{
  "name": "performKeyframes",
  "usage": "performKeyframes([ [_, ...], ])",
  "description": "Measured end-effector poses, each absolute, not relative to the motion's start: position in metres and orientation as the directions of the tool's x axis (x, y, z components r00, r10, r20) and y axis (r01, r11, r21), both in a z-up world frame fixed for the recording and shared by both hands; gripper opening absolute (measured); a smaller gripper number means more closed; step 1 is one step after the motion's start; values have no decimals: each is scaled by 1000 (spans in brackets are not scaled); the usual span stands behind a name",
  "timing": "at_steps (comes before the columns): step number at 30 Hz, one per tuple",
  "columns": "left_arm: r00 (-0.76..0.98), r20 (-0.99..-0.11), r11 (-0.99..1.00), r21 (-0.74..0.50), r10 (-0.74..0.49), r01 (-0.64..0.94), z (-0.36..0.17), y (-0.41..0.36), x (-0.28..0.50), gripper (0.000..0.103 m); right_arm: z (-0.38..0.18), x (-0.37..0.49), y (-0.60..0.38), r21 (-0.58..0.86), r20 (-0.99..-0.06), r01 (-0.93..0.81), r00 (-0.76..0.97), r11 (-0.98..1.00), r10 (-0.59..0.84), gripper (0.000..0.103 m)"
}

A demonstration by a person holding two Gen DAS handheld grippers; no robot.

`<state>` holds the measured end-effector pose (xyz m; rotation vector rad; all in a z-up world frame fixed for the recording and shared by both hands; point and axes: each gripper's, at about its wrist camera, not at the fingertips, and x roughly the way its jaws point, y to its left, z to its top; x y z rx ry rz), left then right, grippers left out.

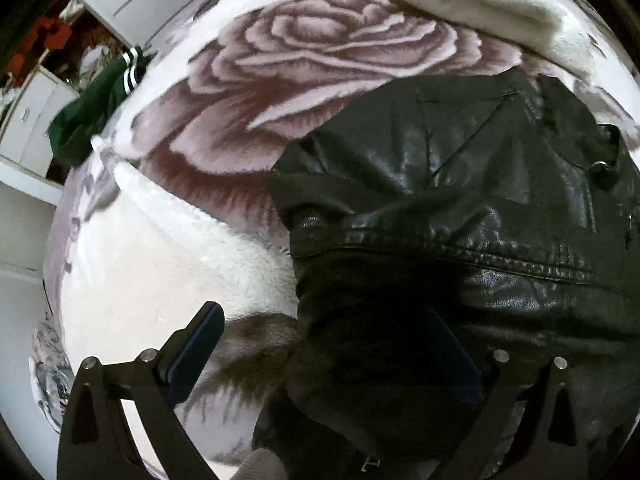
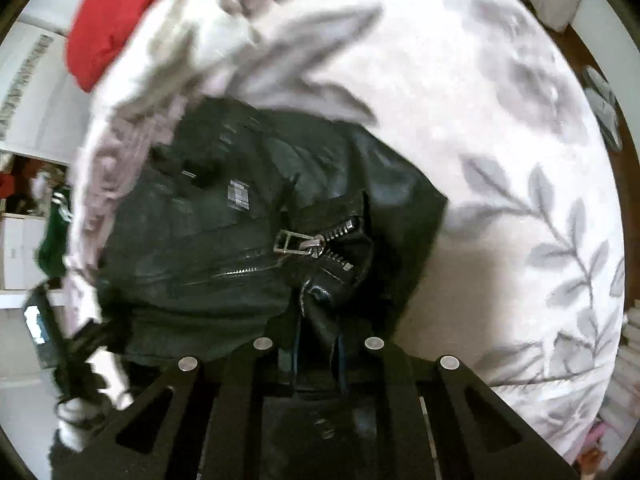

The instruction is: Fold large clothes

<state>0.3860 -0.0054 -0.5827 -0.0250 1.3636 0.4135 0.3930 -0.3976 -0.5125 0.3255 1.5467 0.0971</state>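
While the black leather jacket (image 1: 460, 200) lies bunched on the bed's floral blanket (image 1: 320, 60), the right tongs (image 2: 316, 344) pinch its zipper edge (image 2: 320, 248); the left tongs (image 1: 324, 360) gape wide, straddling the jacket's near edge, gripping nothing.

A: What sort of place is this?

B: A home, a bedroom by the look of it. Everything lies on a bed (image 1: 132, 264) under a plush white blanket (image 1: 312, 60) printed with a big rose and grey leaves.

A: What else shows it?

B: Clothes lie about on the bed: a black leather jacket (image 1: 460, 184) in the middle, a green garment (image 1: 92, 112) with white stripes at its left edge, a folded white fleece (image 1: 480, 4) at the far side, something red (image 2: 120, 12) beyond that.

A: And off the bed?

B: White cabinets (image 1: 36, 128) stand just past its left edge, behind the green garment.
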Motion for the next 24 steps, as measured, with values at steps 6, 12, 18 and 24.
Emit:
performKeyframes([
  [6,183,-935,913,232,304,-335,-539,5,374,103,-524,398,-403,329,-934,128,-100,936,342,39],
  [12,183,-911,850,251,369,-464,-501,37,352,103,-474,384,-438,327,-941,157,-34,932,336,53],
  [18,157,-949,817,144,274,-558,-537,68,367,103,-459,382,-391,444,-896,52,25,894,444,53],
  [24,69,-950,863,244,304,-443,-607,77,400,103,-515,388,-347,350,-932,63,-78,935,354,51],
])
